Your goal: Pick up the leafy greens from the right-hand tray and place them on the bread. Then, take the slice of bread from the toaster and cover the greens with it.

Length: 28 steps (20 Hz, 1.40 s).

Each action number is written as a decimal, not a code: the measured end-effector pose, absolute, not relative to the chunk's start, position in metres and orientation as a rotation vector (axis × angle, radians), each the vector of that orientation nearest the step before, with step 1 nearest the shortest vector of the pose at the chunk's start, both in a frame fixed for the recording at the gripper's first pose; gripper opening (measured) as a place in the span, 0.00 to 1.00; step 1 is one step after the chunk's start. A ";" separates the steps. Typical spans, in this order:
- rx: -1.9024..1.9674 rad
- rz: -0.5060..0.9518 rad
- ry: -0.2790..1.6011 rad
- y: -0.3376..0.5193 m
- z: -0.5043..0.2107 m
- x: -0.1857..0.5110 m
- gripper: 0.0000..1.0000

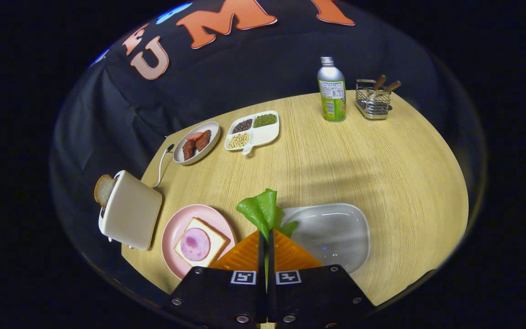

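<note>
Greens (261, 209) pinched between closed tool (266, 238) fingers

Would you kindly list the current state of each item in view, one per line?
tool: shut on leafy greens
leafy greens: gripped, lifted beside the tray
tray: empty
bread on pink plate: flat, ham slice on top, no greens yet
toaster: bread slice sticking out of it
bottle: upright, capped

Green leaf (261, 209) pinched in tongs (266, 237); ham-topped bread (199, 243) on pink plate (176, 228); toast (103, 188) in toaster (131, 211)
</note>
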<state>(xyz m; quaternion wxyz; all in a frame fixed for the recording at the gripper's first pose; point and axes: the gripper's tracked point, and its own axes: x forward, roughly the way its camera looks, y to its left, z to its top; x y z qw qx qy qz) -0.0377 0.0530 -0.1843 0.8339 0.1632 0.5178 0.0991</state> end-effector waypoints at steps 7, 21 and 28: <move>0.331 0.311 1.050 0.097 -0.160 -0.033 0.01; 0.165 0.474 1.094 0.195 -0.198 -0.045 0.02; 0.123 0.543 1.123 0.221 -0.209 -0.056 0.02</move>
